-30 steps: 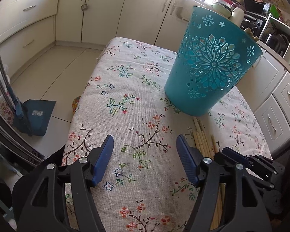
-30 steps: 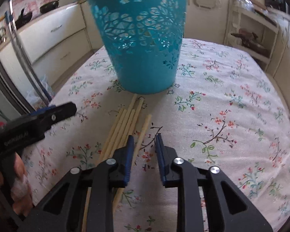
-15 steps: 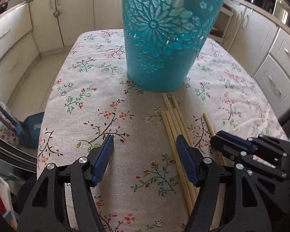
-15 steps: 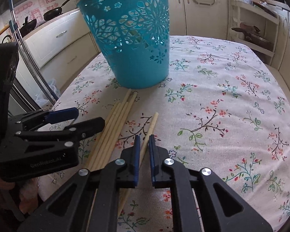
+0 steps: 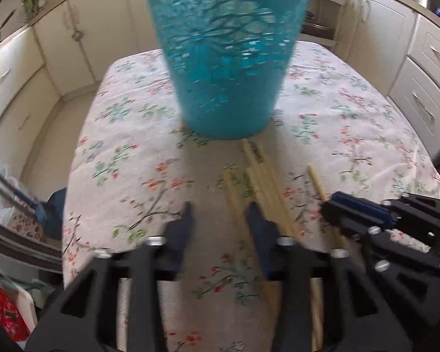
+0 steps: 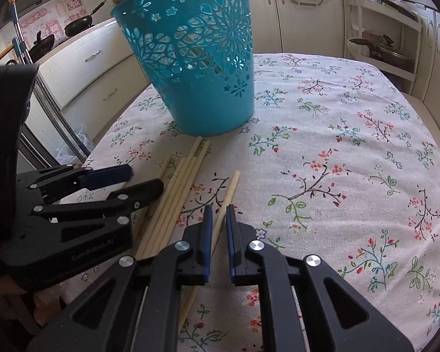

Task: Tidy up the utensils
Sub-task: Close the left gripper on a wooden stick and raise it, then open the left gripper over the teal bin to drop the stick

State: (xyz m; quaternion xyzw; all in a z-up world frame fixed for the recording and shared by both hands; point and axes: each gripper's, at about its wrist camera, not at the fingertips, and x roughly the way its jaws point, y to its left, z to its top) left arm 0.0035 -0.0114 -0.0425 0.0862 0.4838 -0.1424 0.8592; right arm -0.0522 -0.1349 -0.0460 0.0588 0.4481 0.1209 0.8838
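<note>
A bundle of pale wooden chopsticks [image 6: 179, 193] lies flat on the counter [image 6: 352, 146], which is covered with a floral cloth, their far tips just short of the foot of a teal cut-out basket [image 6: 196, 55]. One single chopstick [image 6: 227, 196] lies a little apart to the right of the bundle, also pointing toward the basket.

The right hand-held gripper [image 6: 217, 214] is clamped on that single chopstick, its blue pads nearly together with the stick running between them.

The left hand-held gripper [image 5: 220, 214] hangs over the left edge of the bundle. Its jaws have just been closing; the left wrist view is blurred, and a gap remains between the fingers, with patterned cloth and one stick from the bundle's edge showing in it, so they press on nothing. In the right wrist view its black body bears raised lettering that reads roughly "GenRobot.AI".

Cream kitchen cabinets [image 6: 96, 67] stand around the counter, and dark pans [image 6: 79, 25] sit on the worktop beyond the basket.
</note>
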